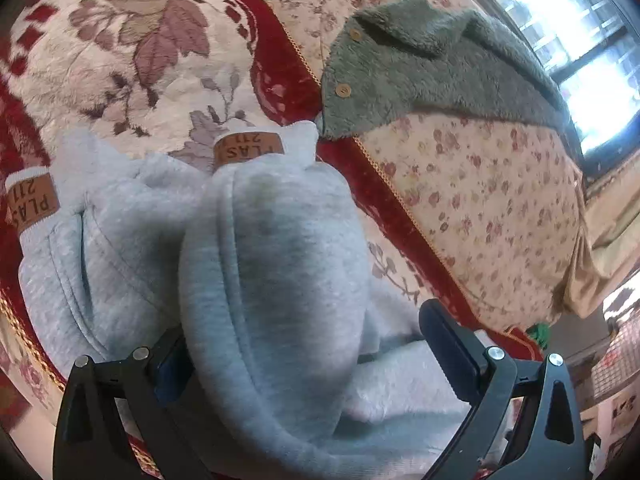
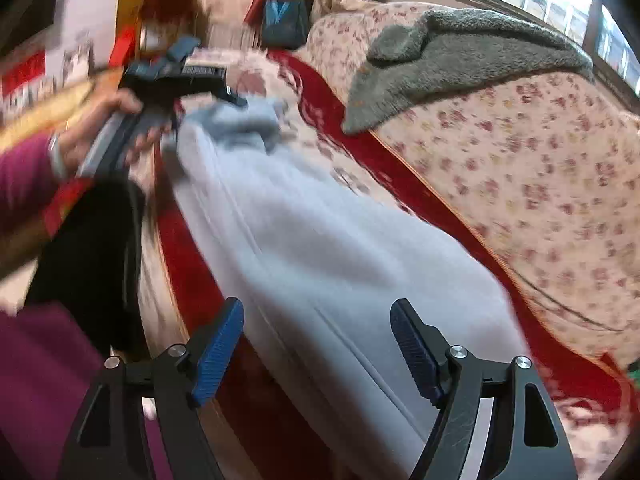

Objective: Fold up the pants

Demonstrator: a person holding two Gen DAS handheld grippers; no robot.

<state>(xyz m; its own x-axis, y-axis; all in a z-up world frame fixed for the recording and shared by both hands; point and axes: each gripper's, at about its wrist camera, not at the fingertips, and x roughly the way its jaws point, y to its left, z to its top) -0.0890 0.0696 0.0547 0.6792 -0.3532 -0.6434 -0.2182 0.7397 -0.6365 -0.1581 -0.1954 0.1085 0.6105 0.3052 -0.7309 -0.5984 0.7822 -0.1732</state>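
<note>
Light grey fleece pants (image 1: 256, 264) lie on a red and cream floral sofa cover (image 1: 132, 52). Two cuffs with brown leather tags (image 1: 248, 148) point away. My left gripper (image 1: 304, 356) is wide open, and a bunched fold of the pants lies between its fingers (image 1: 452, 344). In the right wrist view the pants (image 2: 320, 256) stretch lengthwise along the seat. My right gripper (image 2: 320, 348) is open and empty just above the near end of the pants. The left gripper (image 2: 176, 76) shows there at the far end, held in a hand.
A grey-green fleece jacket with buttons (image 1: 432, 68) hangs over the floral sofa back (image 1: 492, 208); it also shows in the right wrist view (image 2: 452, 56). A bright window (image 1: 580, 40) is behind. The person's maroon sleeve (image 2: 28, 184) and dark clothing are at the left.
</note>
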